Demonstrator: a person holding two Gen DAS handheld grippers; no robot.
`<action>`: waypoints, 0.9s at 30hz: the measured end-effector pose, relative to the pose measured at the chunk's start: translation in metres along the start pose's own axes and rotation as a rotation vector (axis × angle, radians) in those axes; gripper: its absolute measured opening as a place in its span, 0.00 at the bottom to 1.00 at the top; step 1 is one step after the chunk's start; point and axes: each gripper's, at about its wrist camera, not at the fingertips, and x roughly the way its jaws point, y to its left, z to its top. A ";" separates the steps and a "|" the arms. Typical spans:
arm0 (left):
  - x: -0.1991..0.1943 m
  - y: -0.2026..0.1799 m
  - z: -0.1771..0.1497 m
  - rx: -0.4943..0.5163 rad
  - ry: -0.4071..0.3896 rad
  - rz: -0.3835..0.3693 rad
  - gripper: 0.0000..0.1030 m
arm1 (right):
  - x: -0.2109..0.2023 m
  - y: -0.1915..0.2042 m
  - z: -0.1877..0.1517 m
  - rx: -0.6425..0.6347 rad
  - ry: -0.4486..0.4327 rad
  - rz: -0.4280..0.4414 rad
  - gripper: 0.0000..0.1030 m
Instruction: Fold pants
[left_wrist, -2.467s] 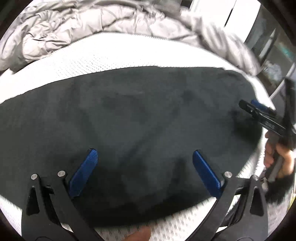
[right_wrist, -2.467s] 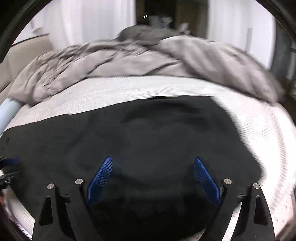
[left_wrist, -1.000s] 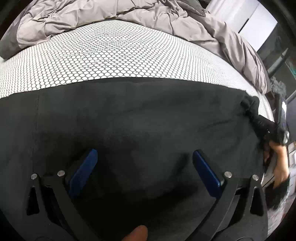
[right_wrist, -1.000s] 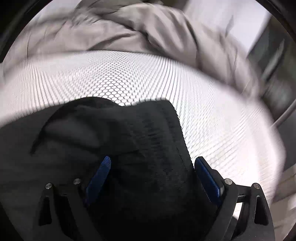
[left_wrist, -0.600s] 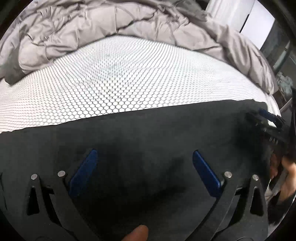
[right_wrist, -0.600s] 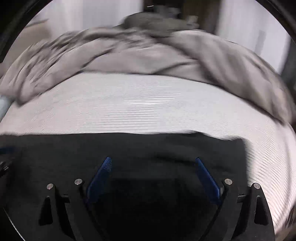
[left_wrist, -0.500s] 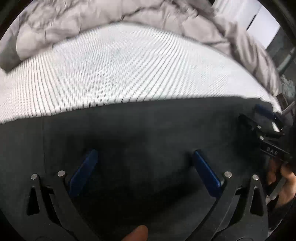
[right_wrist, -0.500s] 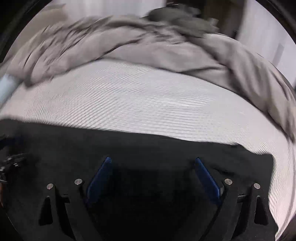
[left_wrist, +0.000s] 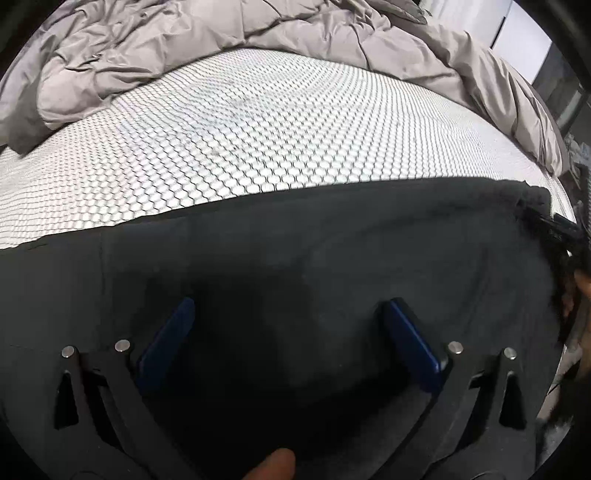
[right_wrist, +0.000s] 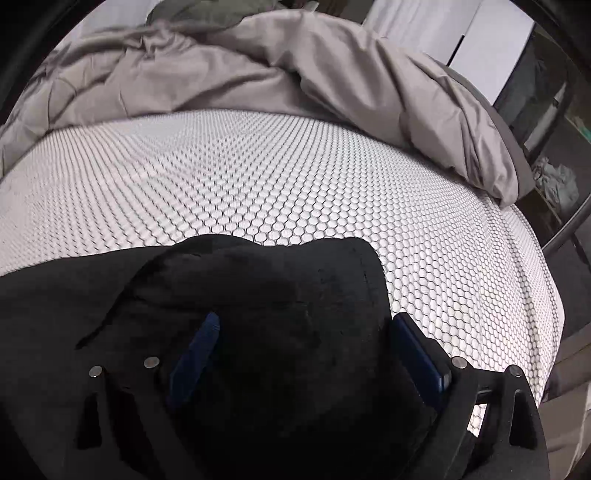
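The black pants (left_wrist: 314, 251) lie spread across the near part of a bed with a white honeycomb-patterned sheet (left_wrist: 258, 122). My left gripper (left_wrist: 291, 332) is open, its blue pads low over the dark cloth, with nothing held. My right gripper (right_wrist: 306, 343) is open too, its pads on either side of a raised, bunched end of the pants (right_wrist: 266, 280) at the right side. In the left wrist view the right gripper (left_wrist: 557, 229) shows at the pants' far right corner.
A crumpled grey duvet (right_wrist: 258, 70) is heaped along the far side of the bed. The bed's right edge (right_wrist: 543, 295) drops to a dark floor. Shelving with clothes (right_wrist: 554, 177) stands to the right.
Both grippers have swung and settled low over the pants. The right gripper has moved from the broad flat cloth to the bunched right end. The motion blur has gone.
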 end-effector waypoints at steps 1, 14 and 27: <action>-0.008 -0.005 0.000 0.006 -0.017 -0.022 0.99 | -0.011 0.000 -0.001 -0.007 -0.029 -0.002 0.92; -0.011 -0.045 -0.042 0.181 0.041 -0.063 0.99 | -0.064 0.112 -0.051 -0.418 -0.062 0.367 0.92; -0.072 0.004 -0.056 0.062 -0.096 -0.113 0.99 | -0.060 -0.023 -0.041 0.006 -0.089 0.148 0.95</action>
